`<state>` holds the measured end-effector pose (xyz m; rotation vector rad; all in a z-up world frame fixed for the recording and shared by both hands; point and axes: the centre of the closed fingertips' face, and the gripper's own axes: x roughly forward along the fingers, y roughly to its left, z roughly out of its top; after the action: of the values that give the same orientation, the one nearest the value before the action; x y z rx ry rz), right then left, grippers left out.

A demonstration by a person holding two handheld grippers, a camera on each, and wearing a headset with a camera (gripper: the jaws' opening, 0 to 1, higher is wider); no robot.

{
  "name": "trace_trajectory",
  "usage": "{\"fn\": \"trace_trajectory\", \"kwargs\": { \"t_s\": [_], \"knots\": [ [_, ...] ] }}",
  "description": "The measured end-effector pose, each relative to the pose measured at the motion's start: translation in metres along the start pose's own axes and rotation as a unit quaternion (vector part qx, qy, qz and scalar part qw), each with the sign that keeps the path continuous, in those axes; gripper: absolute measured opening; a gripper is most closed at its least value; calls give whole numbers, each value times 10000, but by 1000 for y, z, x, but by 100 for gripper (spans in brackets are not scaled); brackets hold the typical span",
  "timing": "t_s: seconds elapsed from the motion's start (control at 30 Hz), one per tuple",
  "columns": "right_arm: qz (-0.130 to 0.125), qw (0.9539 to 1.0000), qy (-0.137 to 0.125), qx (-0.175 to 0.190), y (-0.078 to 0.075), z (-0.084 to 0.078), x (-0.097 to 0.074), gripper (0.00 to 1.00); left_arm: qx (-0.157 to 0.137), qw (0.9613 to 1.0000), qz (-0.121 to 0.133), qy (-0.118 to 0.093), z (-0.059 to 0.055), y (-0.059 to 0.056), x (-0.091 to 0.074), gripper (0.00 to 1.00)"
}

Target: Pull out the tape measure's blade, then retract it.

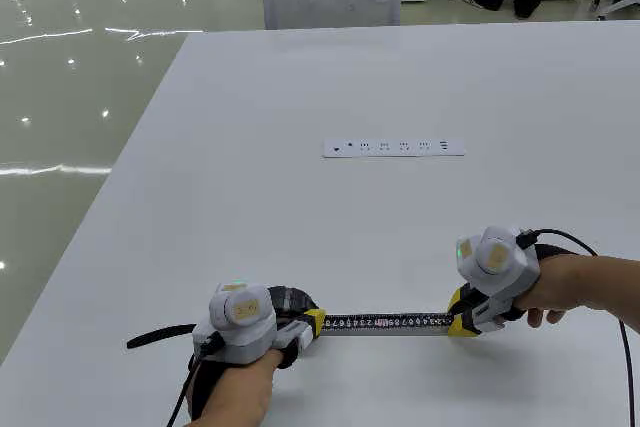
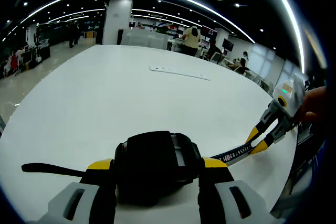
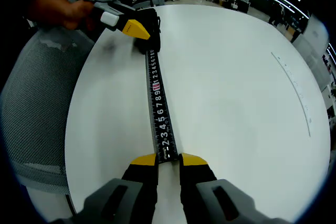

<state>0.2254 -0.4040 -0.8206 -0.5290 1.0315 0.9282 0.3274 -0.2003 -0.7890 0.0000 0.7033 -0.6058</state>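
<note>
Grippers hold a drawn-out tape measure along the bottom of the head view.
Left gripper [image 1: 305,325], lower left, is clamped around the black tape measure [image 2: 155,169]. Right gripper [image 1: 462,319], lower right, has its jaws closed on the tip of the blade [image 1: 385,323]. The blade runs straight between them over the white table [image 1: 400,77]. A black strap [image 1: 160,335] trails off to the left, and a power strip [image 1: 394,148] lies well apart at mid-frame.

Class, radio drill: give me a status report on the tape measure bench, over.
Left tongs shut on tape measure case. Right tongs shut on blade tip, blade pulled out between them. Power strip farther up the table, not in the way.
</note>
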Motion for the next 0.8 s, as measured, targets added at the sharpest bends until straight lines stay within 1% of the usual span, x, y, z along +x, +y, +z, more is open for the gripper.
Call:
{"fn": "trace_trajectory", "kwargs": {
  "t_s": [0.5, 0.6, 0.8],
  "knots": [
    [10, 10000, -22, -21, 1, 6, 3, 14, 2, 10000, 3, 0, 0, 0, 0, 60],
    [20, 10000, -38, 62, 1, 7, 4, 14, -20, 10000, -10, 13, 0, 0, 1, 60],
    [25, 10000, -59, 44, 2, 11, 6, 14, -13, 10000, -15, 31, 0, 0, 0, 60]
  ]
}}
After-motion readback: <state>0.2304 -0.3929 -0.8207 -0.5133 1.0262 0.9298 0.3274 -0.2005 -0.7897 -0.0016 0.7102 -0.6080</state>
